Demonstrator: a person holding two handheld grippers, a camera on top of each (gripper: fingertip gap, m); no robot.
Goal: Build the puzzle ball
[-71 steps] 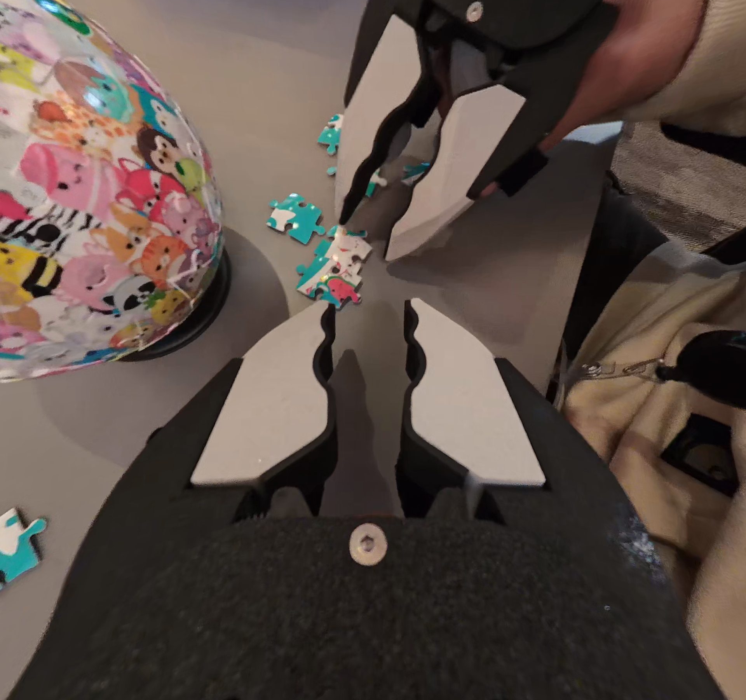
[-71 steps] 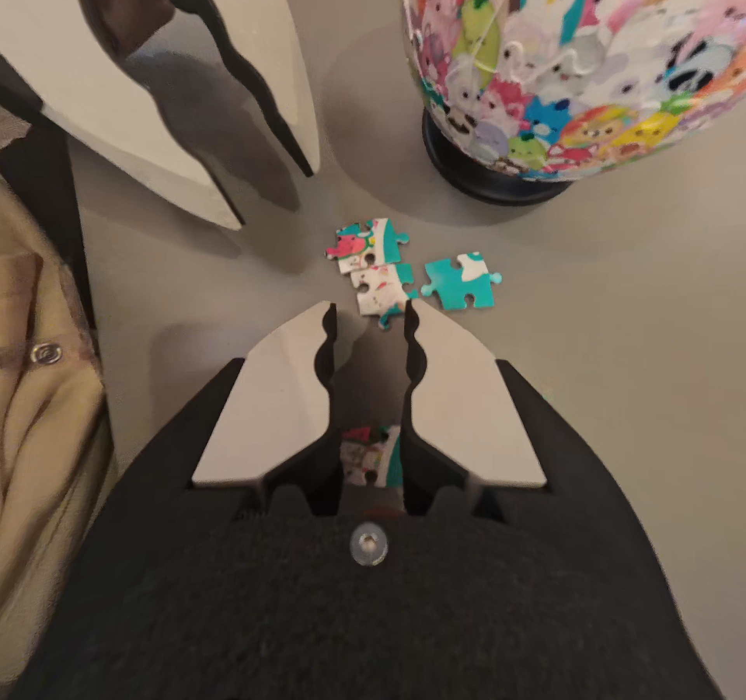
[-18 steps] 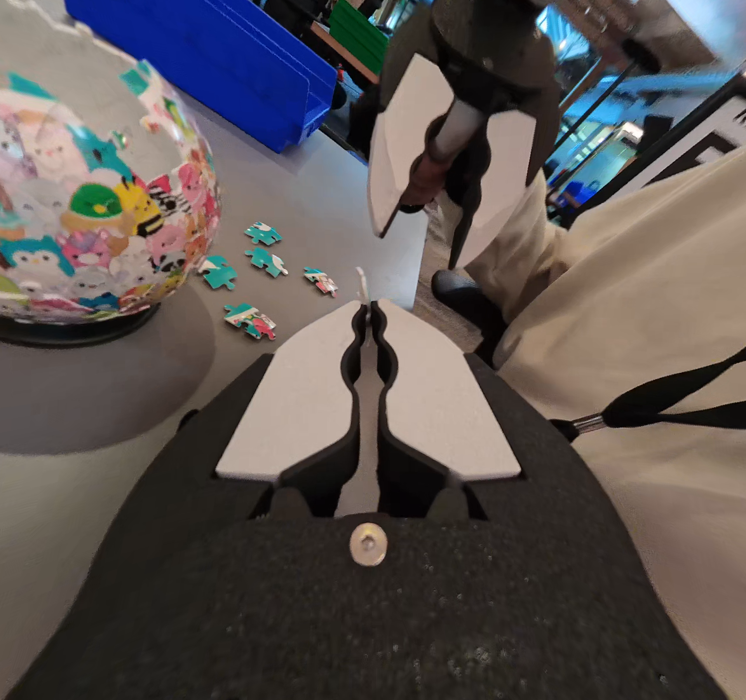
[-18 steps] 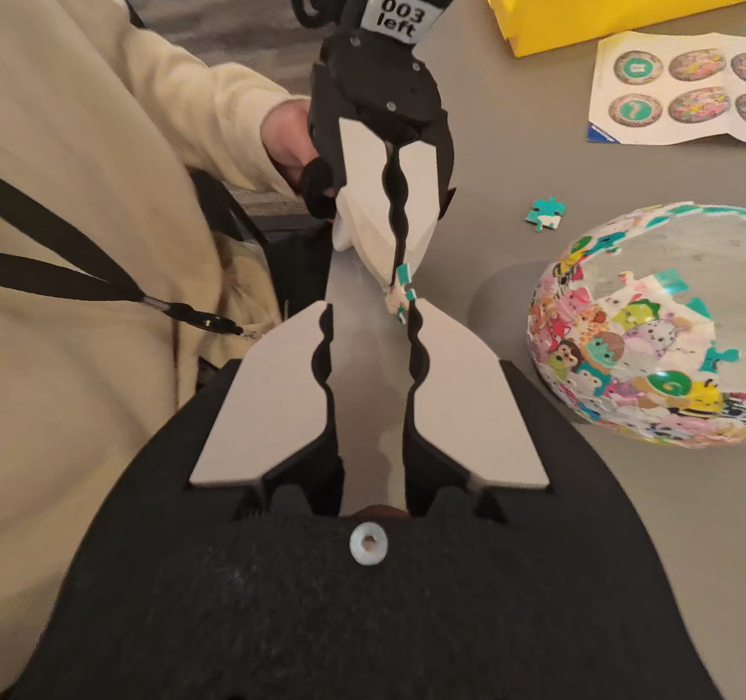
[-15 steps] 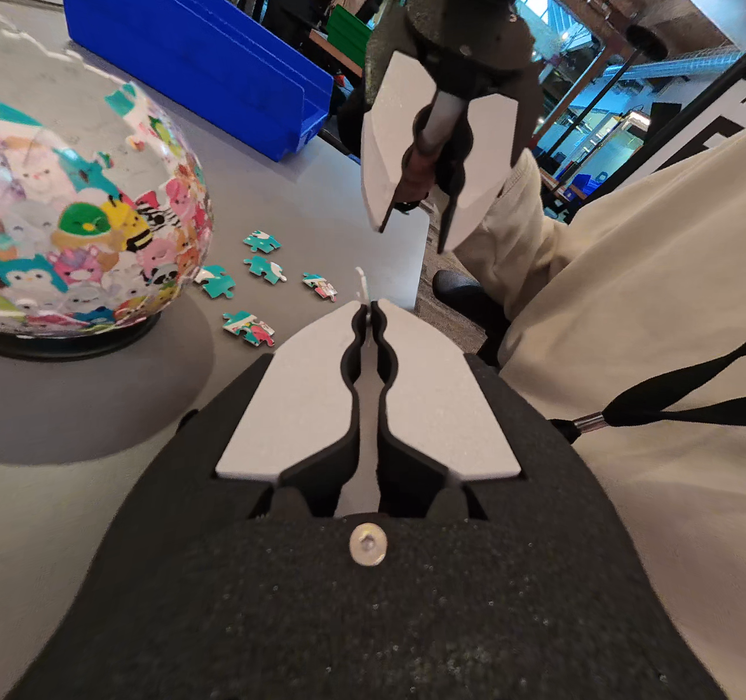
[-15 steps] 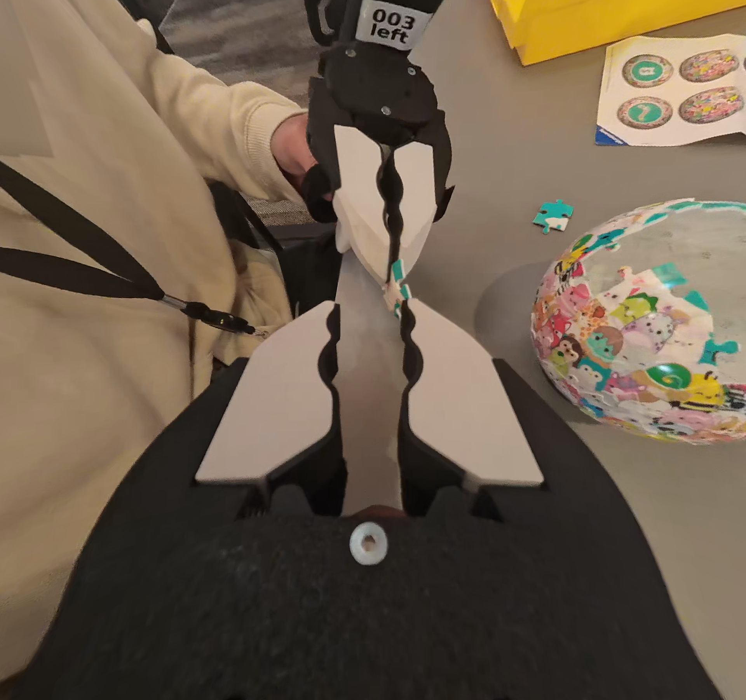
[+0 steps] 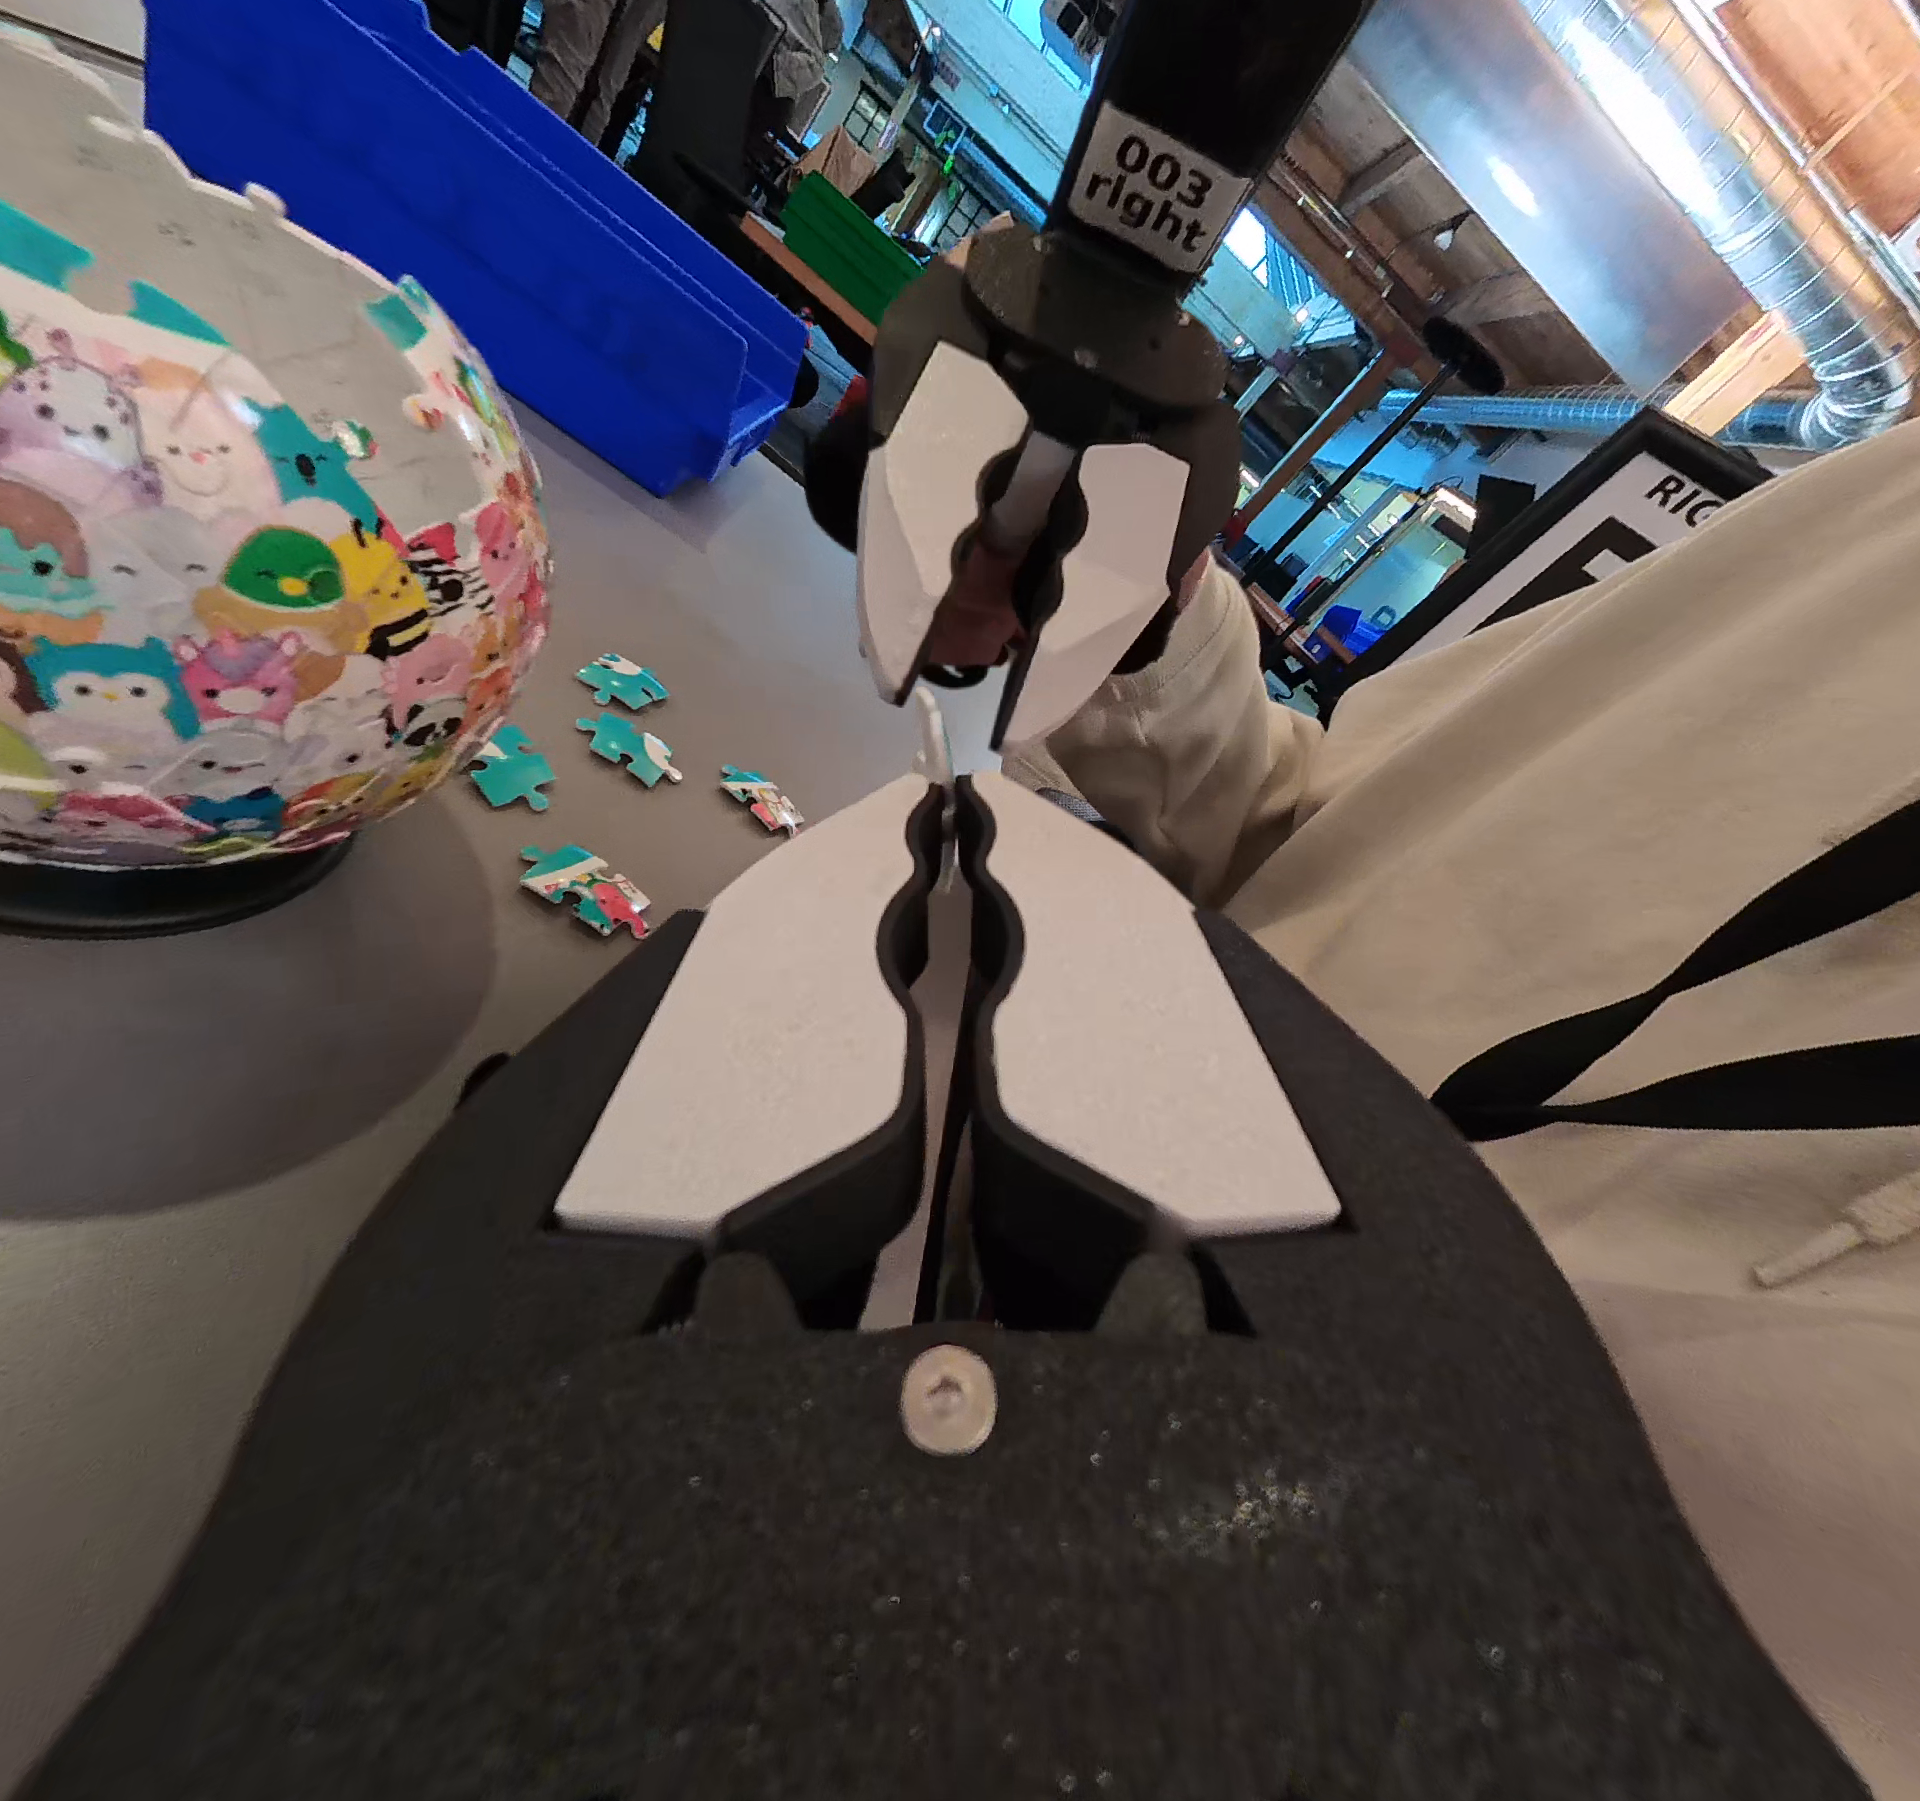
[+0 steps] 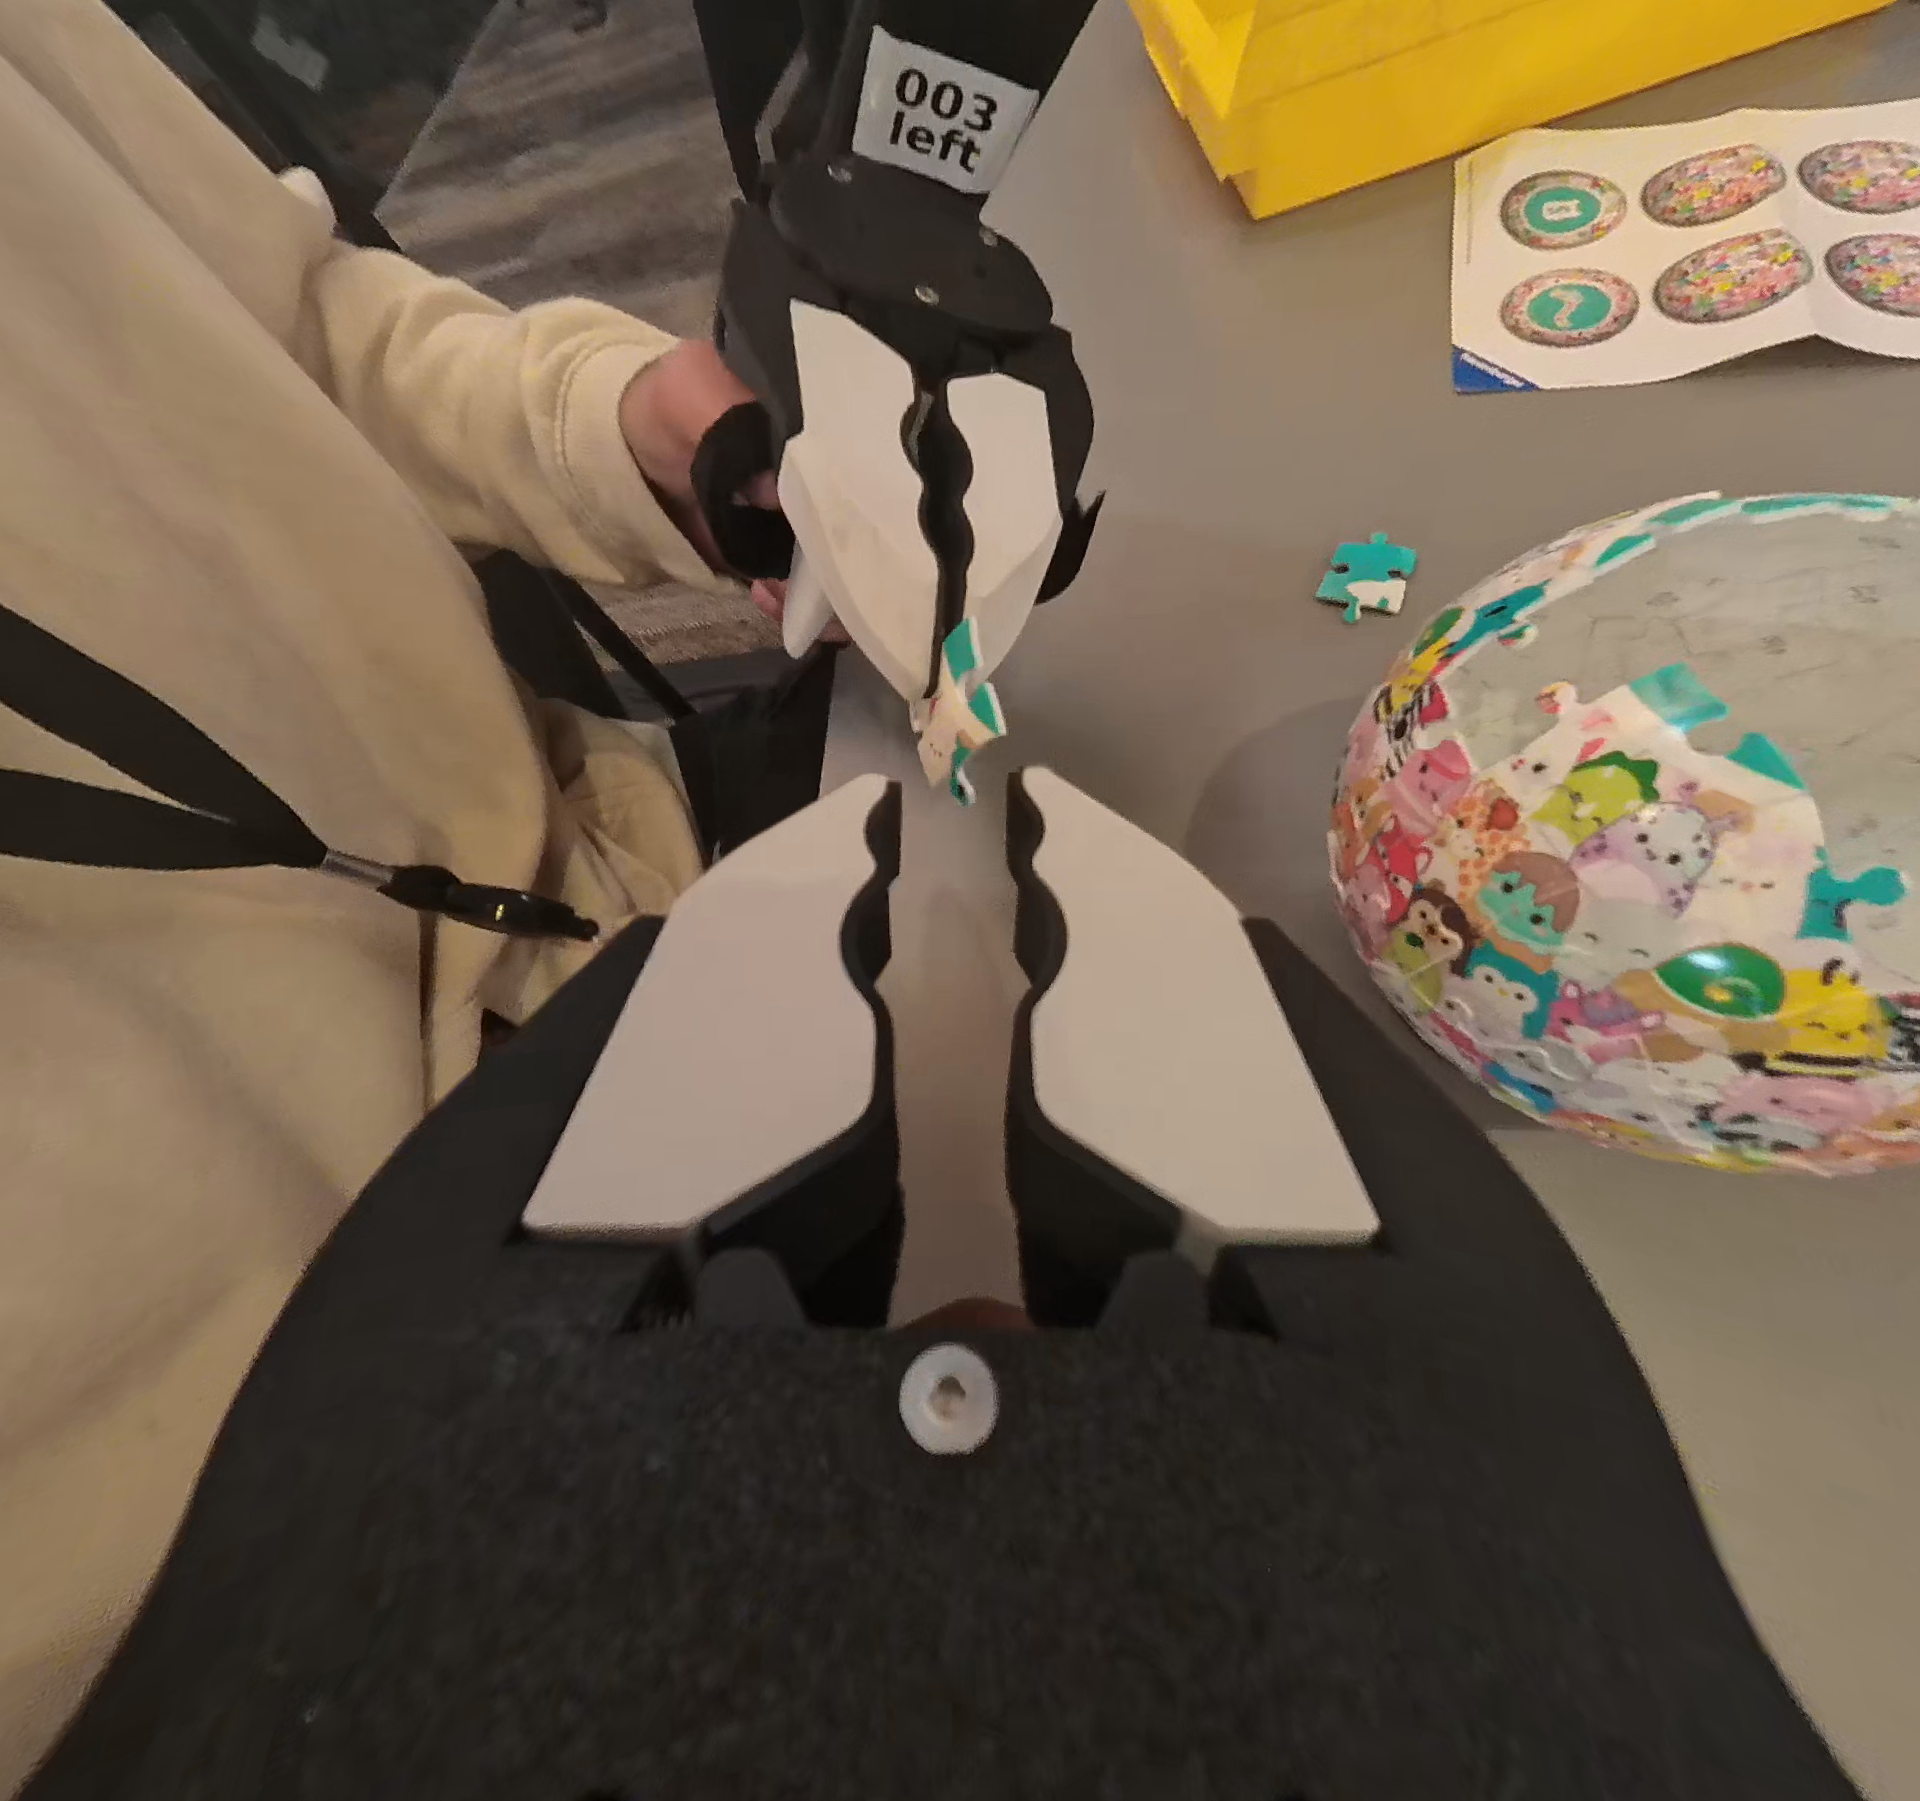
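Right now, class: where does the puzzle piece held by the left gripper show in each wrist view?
Left wrist view: puzzle piece edge-on, centre, pinched between this view's own fingertips.
Right wrist view: puzzle piece upper centre, hanging from the far left gripper.
Shared landmark: the puzzle ball.

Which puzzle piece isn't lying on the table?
The white and teal puzzle piece pinched in the left gripper, up in the air. The other loose pieces lie flat on the table beside the puzzle ball.
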